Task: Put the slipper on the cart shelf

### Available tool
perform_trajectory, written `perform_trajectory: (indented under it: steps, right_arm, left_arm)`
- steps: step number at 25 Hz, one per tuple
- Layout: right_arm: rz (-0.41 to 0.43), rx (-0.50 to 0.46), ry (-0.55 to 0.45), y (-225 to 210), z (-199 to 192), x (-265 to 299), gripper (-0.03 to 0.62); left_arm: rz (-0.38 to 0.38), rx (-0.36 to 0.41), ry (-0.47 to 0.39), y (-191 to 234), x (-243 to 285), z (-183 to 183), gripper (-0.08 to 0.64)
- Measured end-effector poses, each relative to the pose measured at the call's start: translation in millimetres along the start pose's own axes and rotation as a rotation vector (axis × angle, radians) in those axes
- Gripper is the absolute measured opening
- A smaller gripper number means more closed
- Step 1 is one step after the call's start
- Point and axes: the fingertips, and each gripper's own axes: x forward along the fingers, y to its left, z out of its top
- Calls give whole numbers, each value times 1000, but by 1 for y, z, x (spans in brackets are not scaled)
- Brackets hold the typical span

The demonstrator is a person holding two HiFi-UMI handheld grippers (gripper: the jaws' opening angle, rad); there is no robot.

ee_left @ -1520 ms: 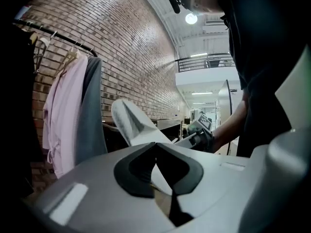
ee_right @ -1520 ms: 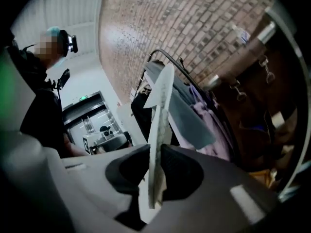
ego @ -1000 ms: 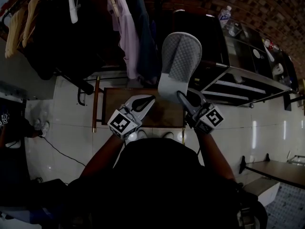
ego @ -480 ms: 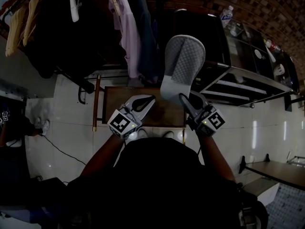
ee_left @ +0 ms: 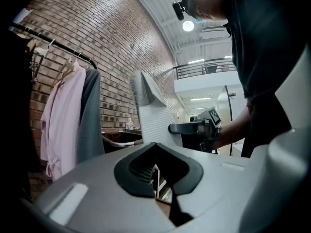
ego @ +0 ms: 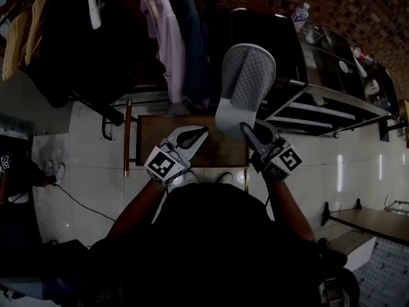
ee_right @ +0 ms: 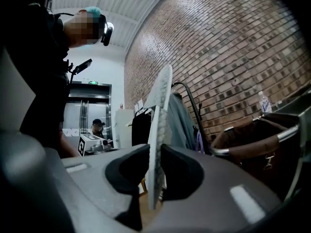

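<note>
A grey quilted slipper (ego: pixel 244 85) stands upright in the air, sole edge toward me, with my right gripper (ego: pixel 245 128) shut on its lower end. In the right gripper view the slipper (ee_right: pixel 158 125) runs edge-on between the two pads of that gripper (ee_right: pixel 155 152). To its left my left gripper (ego: pixel 202 133) is shut and holds nothing; its own view shows the left gripper (ee_left: pixel 156 147) with the pads together, and the slipper (ee_left: pixel 151 106) to its right. The black metal cart (ego: pixel 323 104) with its open shelves stands just beyond and to the right of the slipper.
A small wooden stool (ego: pixel 153 139) sits on the pale tiled floor below both grippers. A clothes rack with hanging garments (ego: pixel 167 40) fills the upper left. A water bottle (ego: pixel 300 15) and small items lie on the cart's top. A brown bag (ee_right: pixel 252 144) hangs by the cart rail.
</note>
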Motion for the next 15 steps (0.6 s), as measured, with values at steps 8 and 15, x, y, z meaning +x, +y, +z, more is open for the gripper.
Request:
perform_trajectory:
  steps: [8, 15]
  right_arm:
    - [-141, -7, -11, -4, -8, -23, 63]
    - [-299, 23, 6, 4, -18, -55, 63]
  left_arm:
    - [-127, -18, 0, -9, 16, -8, 1]
    - [-272, -40, -11, -28, 33, -19, 0]
